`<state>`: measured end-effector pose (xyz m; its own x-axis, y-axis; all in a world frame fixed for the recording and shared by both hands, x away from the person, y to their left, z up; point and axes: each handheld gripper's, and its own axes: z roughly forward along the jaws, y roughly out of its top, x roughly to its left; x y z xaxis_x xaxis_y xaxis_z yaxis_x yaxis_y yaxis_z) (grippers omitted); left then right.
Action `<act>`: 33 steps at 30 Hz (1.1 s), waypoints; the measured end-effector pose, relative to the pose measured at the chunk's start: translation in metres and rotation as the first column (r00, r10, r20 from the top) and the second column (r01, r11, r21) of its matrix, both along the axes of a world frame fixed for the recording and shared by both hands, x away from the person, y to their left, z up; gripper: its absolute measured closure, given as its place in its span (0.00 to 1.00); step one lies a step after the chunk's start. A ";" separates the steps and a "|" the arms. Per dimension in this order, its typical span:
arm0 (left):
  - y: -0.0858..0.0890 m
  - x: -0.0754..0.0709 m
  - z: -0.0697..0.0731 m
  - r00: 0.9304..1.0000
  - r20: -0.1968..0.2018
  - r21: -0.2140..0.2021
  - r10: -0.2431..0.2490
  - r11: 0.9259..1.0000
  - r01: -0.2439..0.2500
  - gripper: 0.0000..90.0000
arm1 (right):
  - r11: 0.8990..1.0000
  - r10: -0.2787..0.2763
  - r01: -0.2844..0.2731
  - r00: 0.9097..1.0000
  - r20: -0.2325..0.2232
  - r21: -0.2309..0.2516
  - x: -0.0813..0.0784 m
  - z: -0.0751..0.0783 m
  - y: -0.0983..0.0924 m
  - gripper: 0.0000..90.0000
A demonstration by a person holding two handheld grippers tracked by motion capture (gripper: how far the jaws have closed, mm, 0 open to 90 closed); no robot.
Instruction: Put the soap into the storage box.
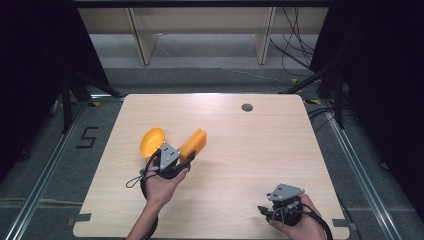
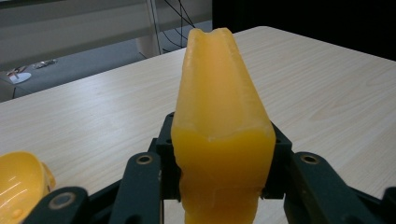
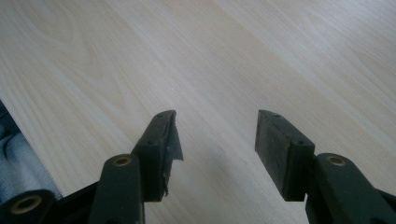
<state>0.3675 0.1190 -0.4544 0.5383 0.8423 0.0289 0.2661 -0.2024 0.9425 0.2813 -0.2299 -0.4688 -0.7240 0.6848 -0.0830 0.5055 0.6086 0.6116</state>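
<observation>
A tall orange-yellow cup-like piece (image 1: 194, 143) (image 2: 218, 121) lies tipped on its side in my left gripper (image 1: 188, 156) (image 2: 222, 154), whose jaws are shut on its lower end. It points away over the table toward the upper right. A round yellow bowl-shaped piece (image 1: 152, 141) (image 2: 18, 184) sits on the table just left of that gripper. Near the table's front right corner, my right gripper (image 1: 263, 210) (image 3: 215, 140) is open above bare wood with nothing between its jaws.
The light wooden table (image 1: 250, 150) has a small round grommet (image 1: 247, 107) near its far edge. Wooden furniture legs and cables stand on the floor beyond it. Its front edge runs close under the right gripper.
</observation>
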 end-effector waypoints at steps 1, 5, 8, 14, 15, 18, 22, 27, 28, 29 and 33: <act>0.001 -0.001 0.000 1.000 0.002 -0.001 0.004 1.000 -0.004 0.67 | 1.000 0.000 0.000 1.000 0.000 0.000 0.000 0.000 0.000 0.54; 0.004 -0.005 0.001 1.000 0.013 0.001 0.013 1.000 -0.013 0.67 | 1.000 0.000 0.000 1.000 0.000 0.000 0.000 0.000 0.000 0.54; 0.008 -0.009 0.003 0.999 0.018 -0.007 0.034 0.999 -0.034 0.67 | 1.000 0.000 0.000 1.000 0.002 0.000 0.000 0.000 0.000 0.54; 0.014 -0.014 0.003 0.998 0.023 -0.030 0.064 0.998 -0.063 0.67 | 1.000 -0.002 0.002 1.000 0.006 0.005 0.000 0.001 0.000 0.54; 0.016 -0.015 0.003 0.997 0.018 -0.034 0.072 0.997 -0.071 0.67 | 1.000 0.000 0.000 1.000 0.007 0.003 0.000 0.001 0.000 0.54; 0.021 -0.018 0.003 0.995 0.025 -0.039 0.094 0.995 -0.093 0.67 | 1.000 -0.002 0.002 1.000 0.003 0.007 0.000 0.001 0.000 0.54; 0.026 -0.020 0.003 0.993 0.026 -0.048 0.112 0.993 -0.111 0.67 | 1.000 -0.007 0.007 1.000 0.005 0.008 0.000 0.002 0.000 0.53; 0.032 -0.022 0.003 0.990 0.030 -0.045 0.136 0.990 -0.134 0.67 | 1.000 -0.015 0.015 1.000 0.007 0.017 0.000 0.002 -0.001 0.53; 0.035 -0.022 0.004 0.988 0.033 -0.042 0.149 0.988 -0.148 0.67 | 1.000 -0.017 0.016 1.000 0.009 0.016 0.000 0.002 -0.001 0.53; 0.035 -0.022 0.004 0.988 0.032 -0.040 0.154 0.988 -0.152 0.67 | 1.000 -0.018 0.017 1.000 0.010 0.015 0.000 0.002 0.000 0.53; 0.039 -0.022 0.005 0.985 0.036 -0.041 0.168 0.985 -0.167 0.67 | 1.000 -0.018 0.017 1.000 0.010 0.016 0.000 0.002 0.000 0.53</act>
<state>0.3457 0.1578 -0.4492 0.3887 0.9213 0.0141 0.2555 -0.1224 0.9590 0.2809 -0.2304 -0.4666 -0.7110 0.6987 -0.0793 0.5097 0.5898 0.6264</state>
